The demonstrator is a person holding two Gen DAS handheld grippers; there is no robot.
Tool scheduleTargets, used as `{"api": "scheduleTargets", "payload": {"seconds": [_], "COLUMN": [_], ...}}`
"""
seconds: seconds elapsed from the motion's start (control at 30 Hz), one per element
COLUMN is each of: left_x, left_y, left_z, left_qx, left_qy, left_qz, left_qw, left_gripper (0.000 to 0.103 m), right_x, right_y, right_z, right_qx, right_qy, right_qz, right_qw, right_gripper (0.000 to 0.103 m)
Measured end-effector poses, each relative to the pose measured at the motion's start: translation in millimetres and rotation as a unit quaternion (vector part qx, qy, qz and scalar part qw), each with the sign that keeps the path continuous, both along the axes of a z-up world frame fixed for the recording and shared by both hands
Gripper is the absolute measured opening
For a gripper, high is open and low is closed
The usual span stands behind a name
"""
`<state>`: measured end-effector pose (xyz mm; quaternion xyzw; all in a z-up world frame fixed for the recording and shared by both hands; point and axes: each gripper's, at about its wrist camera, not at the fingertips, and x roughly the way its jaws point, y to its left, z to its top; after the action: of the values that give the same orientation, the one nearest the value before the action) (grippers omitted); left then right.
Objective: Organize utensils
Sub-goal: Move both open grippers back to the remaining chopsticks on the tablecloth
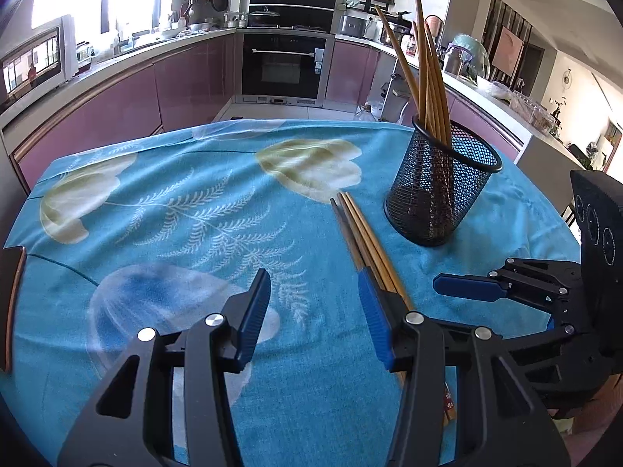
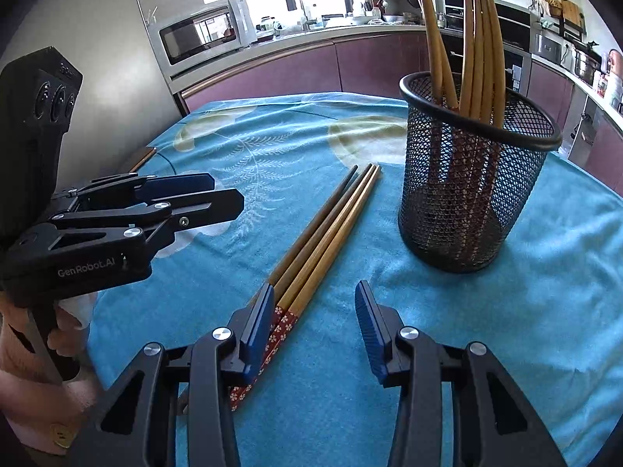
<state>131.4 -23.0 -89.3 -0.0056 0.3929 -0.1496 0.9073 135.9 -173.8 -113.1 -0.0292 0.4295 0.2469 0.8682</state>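
Several wooden chopsticks (image 1: 364, 235) lie side by side on the blue floral tablecloth (image 1: 175, 210), also in the right wrist view (image 2: 323, 229); their near ends have a red flower pattern. A black mesh holder (image 1: 440, 186) stands to their right with several chopsticks upright in it, also in the right wrist view (image 2: 473, 179). My left gripper (image 1: 313, 311) is open and empty, just left of the lying chopsticks. My right gripper (image 2: 311, 319) is open and empty, its left finger over their patterned ends. Each gripper shows in the other's view (image 1: 467, 288) (image 2: 210, 194).
The table stands in a kitchen with purple cabinets. A microwave (image 2: 206, 35) sits on the counter at the left, an oven (image 1: 284, 66) at the far wall. A dark object (image 1: 11, 303) lies at the table's left edge.
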Motion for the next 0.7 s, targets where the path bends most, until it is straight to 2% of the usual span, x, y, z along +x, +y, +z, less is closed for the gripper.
{"api": "scheduleTargets", "payload": {"seconds": [0.7], "left_x": [0.2], "left_y": [-19.8], "left_z": [-16.1], "left_qx": [0.008], "left_qy": [0.019], "left_qz": [-0.035], "left_qw": [0.9992], "left_gripper": [0.047], "right_x": [-1.9], "right_y": [-2.8], "right_z": [-4.7], "right_qx": [-0.027], "right_qy": [0.002], "right_qz": [-0.021], "right_qw": [0.999], "right_gripper": [0.041]}}
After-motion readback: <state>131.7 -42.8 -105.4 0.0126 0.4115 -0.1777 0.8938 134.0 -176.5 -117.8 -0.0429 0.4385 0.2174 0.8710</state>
